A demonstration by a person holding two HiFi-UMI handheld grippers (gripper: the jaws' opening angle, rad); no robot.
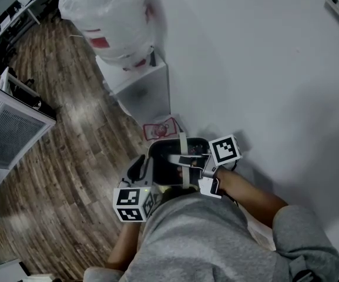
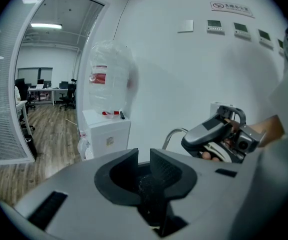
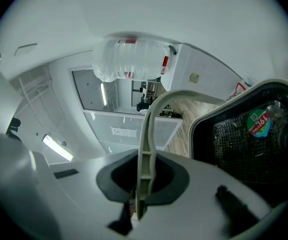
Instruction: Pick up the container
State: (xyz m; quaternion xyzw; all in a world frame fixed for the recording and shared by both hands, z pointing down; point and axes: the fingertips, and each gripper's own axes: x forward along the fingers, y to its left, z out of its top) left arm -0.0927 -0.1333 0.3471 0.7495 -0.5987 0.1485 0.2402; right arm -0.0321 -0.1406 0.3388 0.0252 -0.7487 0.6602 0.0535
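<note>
We find the jaws of the right gripper [image 3: 143, 176] shut tight on the pale handle [image 3: 144, 144] of the dark container [image 3: 243, 144], its body hanging just beside them, jaws of the left gripper [image 2: 144, 158] part open and empty alongside, white cabinet [image 1: 140, 81] bearing a plastic-wrapped bundle [image 1: 113, 16] ahead, wood floor [image 1: 69, 157] below.

Container [image 1: 168, 168] is off the floor [image 1: 69, 151], directly in front of the person and close to the wall [image 1: 263, 69]. Left tongs [image 2: 144, 170] are at its left side. Right tongs [image 3: 143, 176] are at its right, and the container's handle [image 3: 146, 129] is clamped between their jaws. Beyond the container a flat packet [image 1: 160, 129] lies on the floor at the foot of a cabinet [image 1: 143, 87]. The cabinet stands against the wall with a bagged bundle [image 1: 113, 16] on top. A partition [image 1: 10, 128] stands far left, well apart.
</note>
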